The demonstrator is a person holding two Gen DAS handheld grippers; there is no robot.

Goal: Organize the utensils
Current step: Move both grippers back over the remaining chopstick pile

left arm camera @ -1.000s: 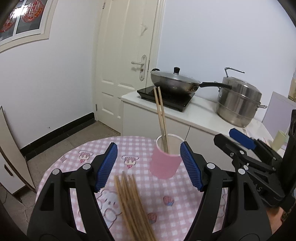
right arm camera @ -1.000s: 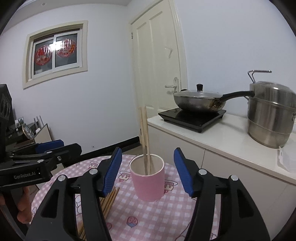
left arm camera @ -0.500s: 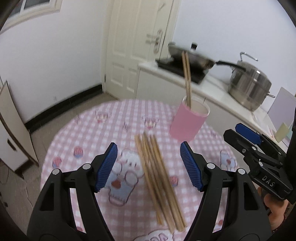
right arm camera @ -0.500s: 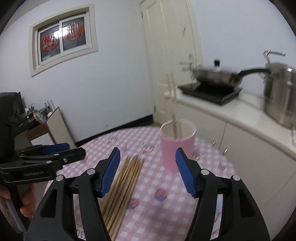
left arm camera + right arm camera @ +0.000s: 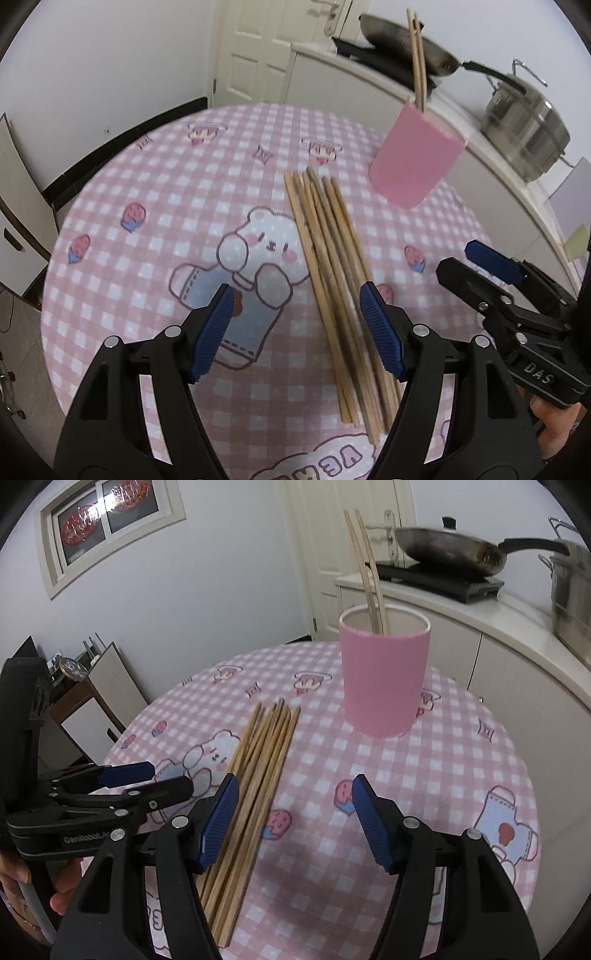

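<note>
Wok [image 5: 447, 548] and steel pot [image 5: 526, 129] sit on the counter behind the round table [image 5: 147, 177]. A pink cup [image 5: 384, 679] holds two upright chopsticks [image 5: 365, 568]; the loose bundle [image 5: 332, 266] lies beside it. Left gripper [image 5: 295, 328] hovers wide apart over the bundle; right gripper [image 5: 295, 823], also spread, empty, just right of it.

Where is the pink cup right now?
The pink cup stands on the checkered table, upper right in both views, just past the loose chopsticks, holding two chopsticks.
</note>
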